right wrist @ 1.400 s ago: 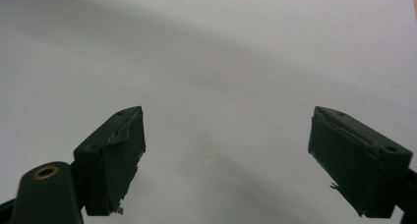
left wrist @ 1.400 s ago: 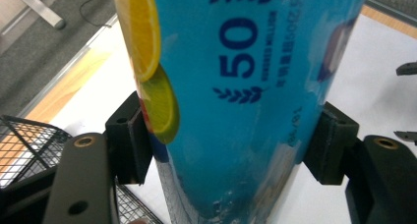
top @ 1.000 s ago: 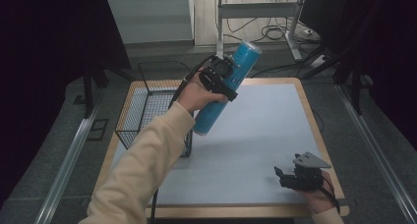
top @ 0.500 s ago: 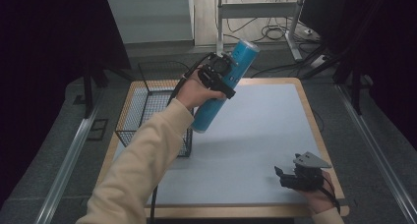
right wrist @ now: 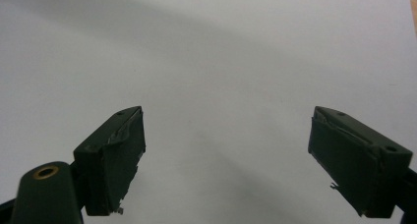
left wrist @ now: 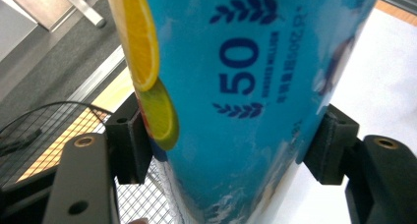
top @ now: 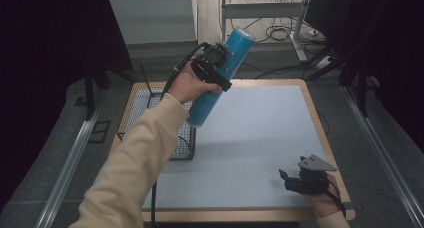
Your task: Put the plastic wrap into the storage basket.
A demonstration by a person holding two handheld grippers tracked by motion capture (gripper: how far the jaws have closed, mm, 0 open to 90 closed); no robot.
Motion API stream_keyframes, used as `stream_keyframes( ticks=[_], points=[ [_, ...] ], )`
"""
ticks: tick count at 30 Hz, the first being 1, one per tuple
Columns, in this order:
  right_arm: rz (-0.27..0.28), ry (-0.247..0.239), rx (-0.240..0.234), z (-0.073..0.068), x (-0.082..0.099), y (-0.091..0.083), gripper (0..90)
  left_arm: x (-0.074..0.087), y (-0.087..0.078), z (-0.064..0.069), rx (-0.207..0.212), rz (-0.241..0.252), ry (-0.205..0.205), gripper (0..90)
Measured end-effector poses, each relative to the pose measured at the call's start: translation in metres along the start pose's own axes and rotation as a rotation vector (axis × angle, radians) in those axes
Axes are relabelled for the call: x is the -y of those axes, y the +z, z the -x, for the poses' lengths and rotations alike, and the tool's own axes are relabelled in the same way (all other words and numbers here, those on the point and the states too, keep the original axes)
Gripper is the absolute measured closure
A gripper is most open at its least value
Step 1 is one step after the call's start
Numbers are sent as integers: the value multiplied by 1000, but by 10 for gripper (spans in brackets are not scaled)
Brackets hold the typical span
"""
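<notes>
- At the near right corner of the desk (top: 260,138), the right claw (top: 290,179) is held low over the pale mat, its jaws standing wide apart with nothing between them, as the right gripper view makes plain.
- Along the near left edge, a cream sleeve (top: 135,163) is seen reaching forward from the person's side toward the far left of the desk.
- At the left edge of the desk, a black wire basket (top: 150,113) is set; nothing can be made out inside it from above.
- Above the basket's right side, a tall blue can (top: 220,78) is carried clear of the desk, tilted with its top leaning away and to the right.
- Around the can's middle, the left claw (top: 216,68) is clamped: in the left gripper view the two pads are pressed against opposite sides of the blue wall, beside printed citrus slices.
- By the look of things, the lift is done and the can is securely taken up.
- What is judged to remain is the lowering of the can into the basket and the release of the grip; the right claw appears to have no part in it yet.
</notes>
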State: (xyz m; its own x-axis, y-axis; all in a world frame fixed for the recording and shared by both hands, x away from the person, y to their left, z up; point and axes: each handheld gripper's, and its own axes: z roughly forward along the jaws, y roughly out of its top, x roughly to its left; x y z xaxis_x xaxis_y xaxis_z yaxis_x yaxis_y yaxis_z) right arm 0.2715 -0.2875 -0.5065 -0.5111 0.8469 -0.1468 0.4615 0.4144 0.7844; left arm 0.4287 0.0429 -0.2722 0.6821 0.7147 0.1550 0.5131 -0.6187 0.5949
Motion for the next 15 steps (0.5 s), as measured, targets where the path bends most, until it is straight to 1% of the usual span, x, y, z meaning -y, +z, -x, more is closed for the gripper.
stream_keyframes(
  ticks=[8,15],
  points=[
    [-5,-5,1,-1,0,1,145,13,-5,-16,-33,-9,-29,319],
    [-9,-7,1,-2,0,2,145,27,-3,-30,-43,-23,-63,319]
  ],
)
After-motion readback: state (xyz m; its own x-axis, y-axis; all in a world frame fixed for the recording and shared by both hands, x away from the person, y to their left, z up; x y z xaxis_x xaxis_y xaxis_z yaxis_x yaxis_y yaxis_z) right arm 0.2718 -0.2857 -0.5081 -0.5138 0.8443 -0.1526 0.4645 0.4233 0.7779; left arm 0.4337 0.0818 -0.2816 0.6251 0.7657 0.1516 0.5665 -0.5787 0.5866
